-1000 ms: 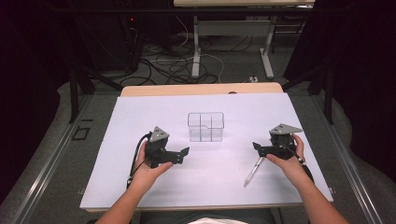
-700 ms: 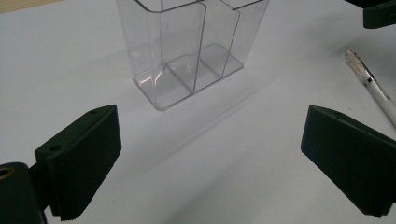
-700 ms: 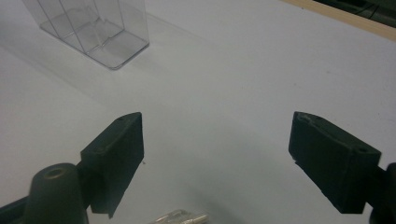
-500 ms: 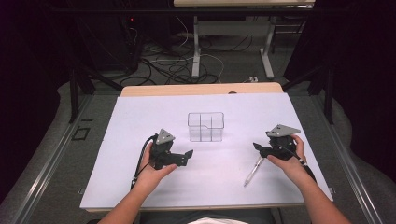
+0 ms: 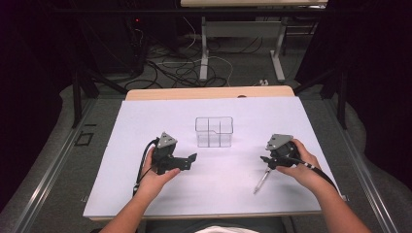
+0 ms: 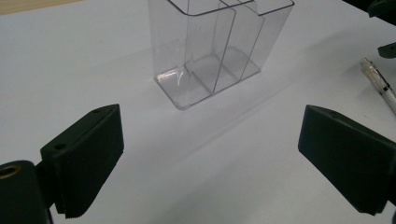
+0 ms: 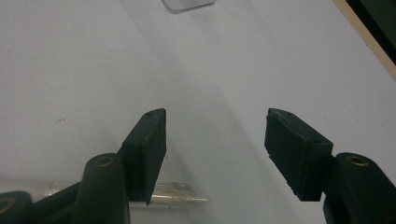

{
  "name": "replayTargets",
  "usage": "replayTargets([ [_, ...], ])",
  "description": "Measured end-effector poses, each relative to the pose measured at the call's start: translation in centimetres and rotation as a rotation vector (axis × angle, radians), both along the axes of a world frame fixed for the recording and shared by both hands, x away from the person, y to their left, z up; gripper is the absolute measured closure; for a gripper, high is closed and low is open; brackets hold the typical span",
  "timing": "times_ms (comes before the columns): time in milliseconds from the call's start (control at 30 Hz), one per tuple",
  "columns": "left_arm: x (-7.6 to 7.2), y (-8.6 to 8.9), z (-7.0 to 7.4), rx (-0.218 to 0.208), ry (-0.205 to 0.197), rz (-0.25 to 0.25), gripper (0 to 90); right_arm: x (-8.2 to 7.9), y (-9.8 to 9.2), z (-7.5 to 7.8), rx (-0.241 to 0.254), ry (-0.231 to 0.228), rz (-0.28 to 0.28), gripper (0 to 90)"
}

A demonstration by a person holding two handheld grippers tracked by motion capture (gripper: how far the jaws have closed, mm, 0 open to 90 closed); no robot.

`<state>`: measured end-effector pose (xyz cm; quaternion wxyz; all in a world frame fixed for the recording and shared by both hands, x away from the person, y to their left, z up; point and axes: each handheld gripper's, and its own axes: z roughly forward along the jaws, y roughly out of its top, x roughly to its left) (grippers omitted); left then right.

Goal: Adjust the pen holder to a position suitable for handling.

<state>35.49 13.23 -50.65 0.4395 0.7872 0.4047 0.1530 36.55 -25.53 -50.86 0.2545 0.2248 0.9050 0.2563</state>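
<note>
A clear plastic organizer [image 5: 214, 131] with divided compartments stands upright and empty mid-table; the left gripper view shows it close ahead [image 6: 219, 51]. A silver pen [image 5: 261, 182] lies flat on the white sheet, right of center. My right gripper [image 5: 266, 163] hovers over the pen's upper end. Its jaws have just been closing and stand partly apart [image 7: 215, 140] with nothing between them. The pen [image 7: 180, 195] lies beneath the left jaw. My left gripper [image 5: 188, 162] rests left of the organizer, jaws wide open [image 6: 210, 158] and empty.
A white sheet [image 5: 145, 126] covers the tabletop, with the wooden edge [image 5: 209, 92] showing at the back. The table's right edge [image 7: 369, 42] runs close to the right gripper. Desk legs and cables lie on the floor beyond.
The right gripper has edged slightly left and lower over the pen's upper end. The left gripper has barely shifted.
</note>
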Motion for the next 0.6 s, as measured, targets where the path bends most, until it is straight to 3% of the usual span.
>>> replayTargets([
  [100, 0.1, 0.6, 0.2, -0.003, -0.003, 0.015, 7.0, 0.2, 0.3, 0.4, -0.05, -0.033, 0.041, 37.2],
  [267, 0.3, 1.5, 0.5, -0.035, -0.004, 0.058, 7.2, 0.3, 0.9, 1.1, -0.087, 0.005, 0.06, 36.5],
  [333, 0.4, 1.9, 0.5, -0.046, 0.003, 0.071, 7.3, 0.3, 1.1, 1.4, -0.09, 0.022, 0.06, 41.2],
  [433, 0.6, 2.3, 0.6, -0.056, 0.011, 0.081, 7.6, 0.3, 1.3, 1.6, -0.059, 0.041, 0.117, 45.0],
  [500, 0.7, 2.5, 0.6, -0.056, 0.009, 0.086, 7.7, 0.2, 1.6, 1.7, -0.07, 0.036, 0.162, 46.3],
  [567, 0.7, 2.5, 0.5, -0.057, 0.008, 0.094, 7.9, -0.1, 1.9, 1.8, -0.109, 0.047, 0.197, 46.8],
  [600, 0.7, 2.5, 0.5, -0.057, 0.009, 0.094, 8.0, 0.0, 2.1, 1.9, -0.164, 0.038, 0.252, 46.8],
])
